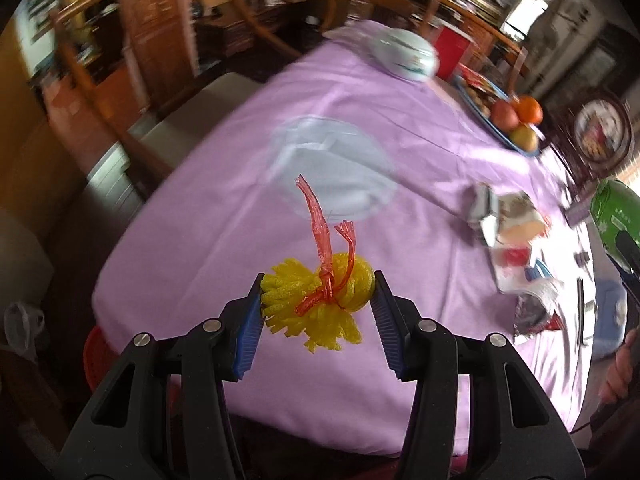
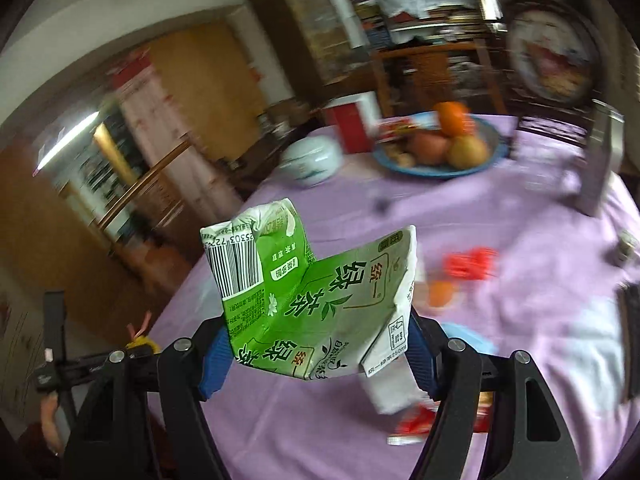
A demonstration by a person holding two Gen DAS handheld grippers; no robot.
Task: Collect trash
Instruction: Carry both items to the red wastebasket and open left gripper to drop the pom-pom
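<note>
My left gripper [image 1: 318, 294] is shut on a yellow foam fruit net [image 1: 320, 300] tied with a red plastic strip, held above the pink tablecloth [image 1: 224, 240] near its front edge. My right gripper [image 2: 316, 344] is shut on a crushed green tea carton [image 2: 312, 296], held above the cloth; the carton also shows at the right edge of the left wrist view [image 1: 614, 208]. More trash lies on the cloth: a wrapper pile [image 1: 516, 240] and red wrappers [image 2: 472, 264]. The left gripper with the yellow net shows at the lower left of the right wrist view [image 2: 140, 344].
A blue fruit plate [image 2: 436, 168] with an orange and apples stands at the far side, with a white lidded bowl [image 2: 312, 160] and a red box [image 2: 352, 124] beside it. A round clear mat [image 1: 332, 168] lies mid-table. Wooden chairs [image 1: 100, 92] and a red bin [image 1: 94, 356] stand at the left.
</note>
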